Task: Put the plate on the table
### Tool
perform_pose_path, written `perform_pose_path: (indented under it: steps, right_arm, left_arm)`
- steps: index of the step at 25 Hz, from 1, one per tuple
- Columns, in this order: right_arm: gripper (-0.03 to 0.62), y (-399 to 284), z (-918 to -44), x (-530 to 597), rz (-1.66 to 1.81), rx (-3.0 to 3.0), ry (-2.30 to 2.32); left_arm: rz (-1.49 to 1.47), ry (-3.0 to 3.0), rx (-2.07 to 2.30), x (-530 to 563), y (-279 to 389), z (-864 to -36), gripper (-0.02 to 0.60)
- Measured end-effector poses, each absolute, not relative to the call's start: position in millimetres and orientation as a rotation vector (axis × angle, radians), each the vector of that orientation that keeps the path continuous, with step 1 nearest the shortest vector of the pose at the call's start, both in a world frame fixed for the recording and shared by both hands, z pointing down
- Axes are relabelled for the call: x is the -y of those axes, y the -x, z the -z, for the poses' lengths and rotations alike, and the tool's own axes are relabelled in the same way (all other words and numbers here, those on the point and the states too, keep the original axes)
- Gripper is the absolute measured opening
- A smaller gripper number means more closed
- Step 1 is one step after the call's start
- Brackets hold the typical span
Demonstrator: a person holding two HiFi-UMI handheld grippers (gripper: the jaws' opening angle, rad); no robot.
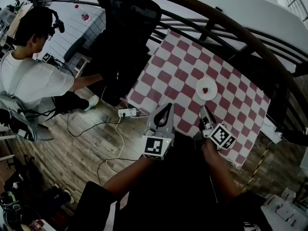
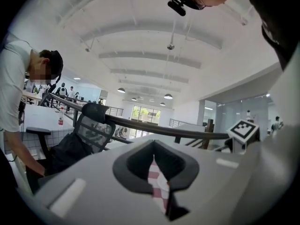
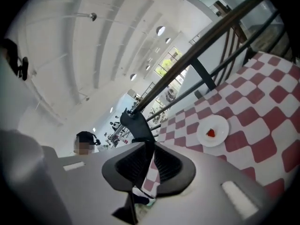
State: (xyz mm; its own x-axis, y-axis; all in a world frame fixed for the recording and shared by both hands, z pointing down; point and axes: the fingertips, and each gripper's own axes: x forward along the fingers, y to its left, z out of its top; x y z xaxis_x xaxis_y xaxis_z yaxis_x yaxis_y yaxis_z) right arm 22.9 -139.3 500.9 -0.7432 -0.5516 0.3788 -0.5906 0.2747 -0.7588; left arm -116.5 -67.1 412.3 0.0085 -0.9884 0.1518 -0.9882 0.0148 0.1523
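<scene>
A small white plate (image 1: 206,89) with a red piece of food on it rests on the table's red-and-white checked cloth (image 1: 168,76), towards the near right. Neither gripper touches it. My left gripper (image 1: 168,108) hovers over the cloth's near edge, left of the plate, jaws together and empty. My right gripper (image 1: 202,109) sits just below the plate, its jaws drawn to a thin slit with nothing between them. The right gripper view shows the plate (image 3: 213,131) ahead and to the right of the jaw tips (image 3: 150,150). Past the left gripper (image 2: 153,156), only a strip of cloth (image 2: 158,184) shows.
A dark curved railing (image 1: 231,28) runs behind the table. A black mesh office chair (image 1: 127,28) stands at the table's left end. A person in a white shirt (image 1: 29,76) sits at the left. A power strip (image 1: 127,112) and cables lie on the wooden floor.
</scene>
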Motion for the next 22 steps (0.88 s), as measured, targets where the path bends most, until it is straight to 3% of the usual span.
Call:
perform_pose_path:
  steps: [2,3,22]
  right_arm:
    - [0.003,-17.7,-482.2,131.4,-1.364,2.54,-1.133]
    - [0.0,-14.8,-472.7,127.4,-1.285,2.573,-1.143]
    - [-0.002,12.8,-370.1,80.3,-0.4,2.798,-1.273]
  left_arm:
    - [0.021,-2.088,2.048,62.8,116.3,-411.9,0.009]
    - [0.032,-2.101,2.036,60.8,116.0,-412.5,0.009]
    - [0.099,-2.298,1.965,63.0,104.8,-374.6,0.009]
